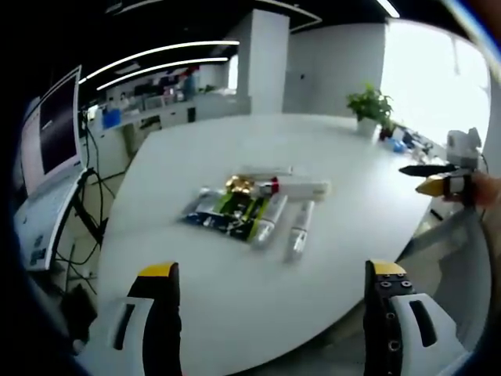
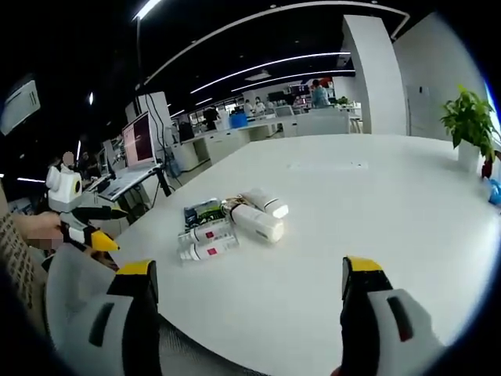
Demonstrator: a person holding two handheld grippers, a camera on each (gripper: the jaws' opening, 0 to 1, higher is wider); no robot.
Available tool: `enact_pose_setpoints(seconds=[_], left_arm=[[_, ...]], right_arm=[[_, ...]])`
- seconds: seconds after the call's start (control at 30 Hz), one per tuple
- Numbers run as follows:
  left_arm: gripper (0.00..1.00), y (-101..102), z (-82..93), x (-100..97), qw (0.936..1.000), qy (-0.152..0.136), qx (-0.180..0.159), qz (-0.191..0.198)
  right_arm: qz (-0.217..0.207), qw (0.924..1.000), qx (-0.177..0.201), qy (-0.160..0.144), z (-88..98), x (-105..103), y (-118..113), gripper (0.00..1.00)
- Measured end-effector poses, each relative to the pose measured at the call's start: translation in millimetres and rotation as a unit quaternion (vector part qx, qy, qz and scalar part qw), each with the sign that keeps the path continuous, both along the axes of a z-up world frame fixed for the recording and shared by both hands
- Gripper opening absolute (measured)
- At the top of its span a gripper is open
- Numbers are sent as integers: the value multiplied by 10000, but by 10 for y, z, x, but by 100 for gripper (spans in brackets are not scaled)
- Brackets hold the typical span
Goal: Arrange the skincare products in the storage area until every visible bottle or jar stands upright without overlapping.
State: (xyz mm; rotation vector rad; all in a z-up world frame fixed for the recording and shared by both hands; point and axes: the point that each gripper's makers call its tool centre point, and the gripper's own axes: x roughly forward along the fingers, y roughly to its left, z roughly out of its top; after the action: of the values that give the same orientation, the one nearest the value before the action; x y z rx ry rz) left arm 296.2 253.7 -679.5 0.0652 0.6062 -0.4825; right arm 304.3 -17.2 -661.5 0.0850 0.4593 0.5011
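Several skincare products (image 1: 254, 205) lie flat in a cluster on the white table (image 1: 235, 298): white tubes, a clear bottle (image 1: 300, 229), a gold-capped item (image 1: 237, 184) and green-and-black packets. In the right gripper view the same cluster (image 2: 231, 223) lies on its side, with a white bottle (image 2: 257, 222) and two red-labelled bottles (image 2: 207, 241). My left gripper (image 1: 270, 309) is open, well short of the cluster. My right gripper (image 2: 246, 301) is open too, with nothing between its jaws. The right gripper (image 1: 442, 178) also shows at the right in the left gripper view, and the left gripper (image 2: 82, 223) at the left in the right gripper view.
A potted plant (image 1: 369, 106) stands at the table's far side, also seen as a plant (image 2: 470, 121) at the right. A monitor (image 1: 53, 125) on a stand is beside the table. Office desks and people are in the background. A sleeve (image 2: 19, 258) shows at the left.
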Motion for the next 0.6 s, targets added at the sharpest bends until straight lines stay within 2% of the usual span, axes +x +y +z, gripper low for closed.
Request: enact_pose_setpoints(seconds=[0.6], left_arm=[[96,-1,1,3,10000,-7,24,-23]], right_arm=[[110,9996,-56,244,-94,30,39,99]])
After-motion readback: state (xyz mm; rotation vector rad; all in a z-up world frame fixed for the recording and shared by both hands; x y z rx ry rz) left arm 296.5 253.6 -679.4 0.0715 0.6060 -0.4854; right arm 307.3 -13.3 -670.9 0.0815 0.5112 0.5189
